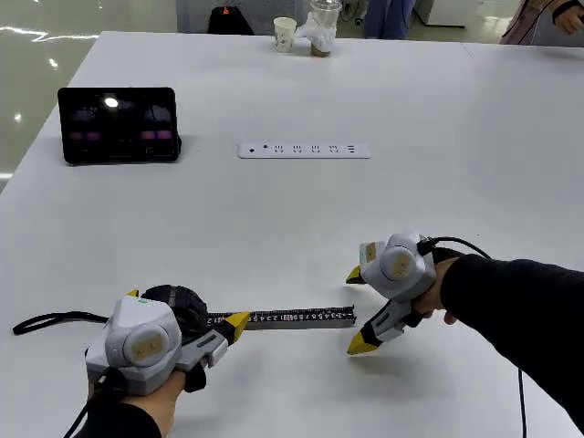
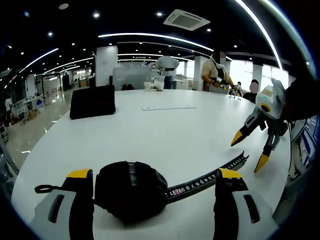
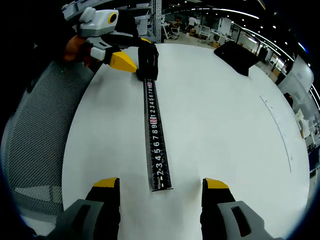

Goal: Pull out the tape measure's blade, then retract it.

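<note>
A black strap trails off to the left across the white table from the tape measure. Its black case sits between the spread jaws of the left gripper, which straddle it with a gap on one side rather than clamping it. The blade lies pulled out flat on the table, running right from the case to the right gripper, whose jaws stand apart with the blade's end between them, ungripped. Farther back stand a dark tablet, a white power strip and a paper cup.
</note>
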The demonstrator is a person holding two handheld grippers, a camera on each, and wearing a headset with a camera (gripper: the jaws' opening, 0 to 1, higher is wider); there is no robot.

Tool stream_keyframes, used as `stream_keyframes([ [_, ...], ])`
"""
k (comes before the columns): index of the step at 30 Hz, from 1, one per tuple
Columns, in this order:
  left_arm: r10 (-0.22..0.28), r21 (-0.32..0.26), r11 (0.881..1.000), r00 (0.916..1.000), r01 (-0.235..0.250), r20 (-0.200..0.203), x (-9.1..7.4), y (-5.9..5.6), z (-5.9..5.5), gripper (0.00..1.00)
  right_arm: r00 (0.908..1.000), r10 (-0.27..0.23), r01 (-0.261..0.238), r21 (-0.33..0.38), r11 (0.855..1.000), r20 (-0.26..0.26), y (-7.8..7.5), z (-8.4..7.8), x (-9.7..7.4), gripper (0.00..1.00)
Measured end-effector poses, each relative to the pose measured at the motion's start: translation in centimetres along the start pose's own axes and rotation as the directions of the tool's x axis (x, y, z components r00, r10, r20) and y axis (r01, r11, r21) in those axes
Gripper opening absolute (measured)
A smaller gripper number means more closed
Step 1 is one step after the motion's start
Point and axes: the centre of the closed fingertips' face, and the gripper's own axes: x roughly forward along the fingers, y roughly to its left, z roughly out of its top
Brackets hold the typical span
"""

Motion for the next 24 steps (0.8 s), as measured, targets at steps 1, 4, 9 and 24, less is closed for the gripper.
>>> stream_keyframes([
  [1,0.009,0.001,1.0,1.0,-0.009,0.004,0.08,0.25,0.1,0.99,1.0,0.004,-0.004,-0.001,1.0,0.001,0.05,0.03,-0.03,0.59],
  [4,0.016,-0.005,1.0,0.9998,-0.016,0.008,0.16,0.45,0.11,0.99,1.0,0.009,-0.009,-0.008,1.0,0.001,0.08,0.07,-0.09,0.48],
  [9,0.014,0.0,1.0,0.9997,-0.014,0.02,0.03,0.39,0.12,0.99,0.9998,0.011,-0.011,-0.024,1.0,-0.015,0.09,-0.3,-0.14,0.35],
  [24,0.011,-0.001,1.0,0.9998,-0.011,0.019,-0.13,0.23,-0.01,0.99,0.9997,0.006,-0.007,-0.05,0.999,-0.024,-0.15,-0.43,0.14,0.14],
])
